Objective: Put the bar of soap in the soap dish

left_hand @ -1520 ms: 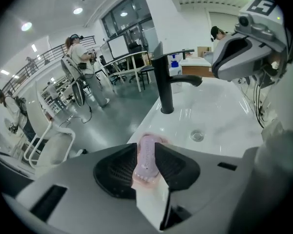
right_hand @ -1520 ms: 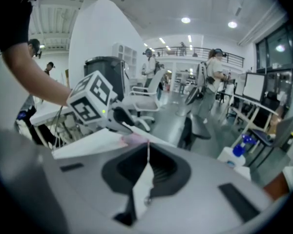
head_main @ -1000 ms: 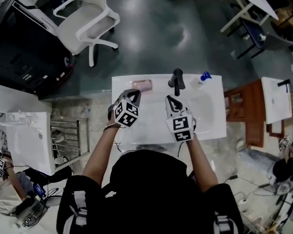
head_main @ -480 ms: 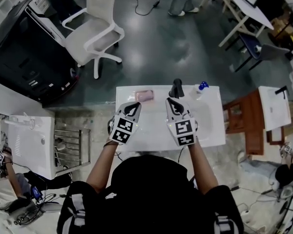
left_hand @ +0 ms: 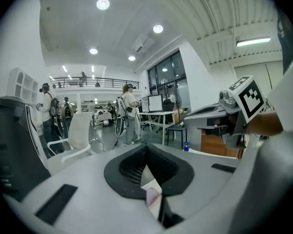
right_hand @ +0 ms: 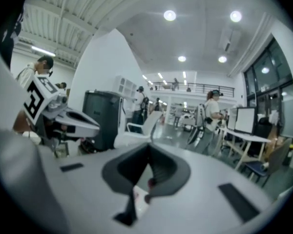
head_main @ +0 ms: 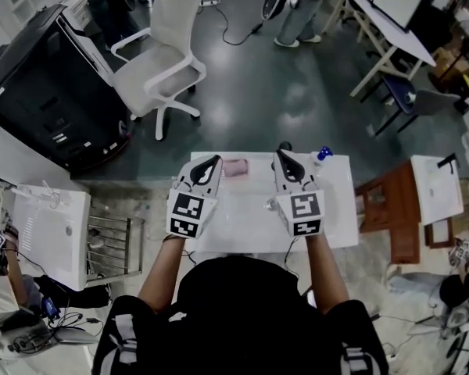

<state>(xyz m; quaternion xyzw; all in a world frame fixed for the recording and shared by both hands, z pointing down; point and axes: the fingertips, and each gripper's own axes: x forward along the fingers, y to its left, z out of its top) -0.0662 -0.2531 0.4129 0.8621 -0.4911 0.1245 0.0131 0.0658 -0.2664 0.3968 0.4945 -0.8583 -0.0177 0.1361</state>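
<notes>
A pink bar of soap (head_main: 234, 167) lies at the back edge of the white basin counter (head_main: 336, 209), in what looks like a pale soap dish. My left gripper (head_main: 212, 162) is held up above the counter just left of the soap, shut, with nothing in it. My right gripper (head_main: 282, 157) is raised to the soap's right, over the black tap (head_main: 285, 145), and its jaws also stand shut and empty. In the left gripper view a pink sliver of the soap (left_hand: 152, 197) shows below the closed jaws. Both gripper views look out level across the room.
A blue-capped bottle (head_main: 324, 154) stands at the counter's back right. A white office chair (head_main: 164, 53) and a black cabinet (head_main: 39, 92) stand beyond. A wooden cabinet (head_main: 391, 209) is at the right, another white basin (head_main: 47, 233) at the left. People stand in the distance.
Both grippers have risen off the counter towards the camera and levelled out, jaws still closed. The soap has stayed in place at the back of the counter.
</notes>
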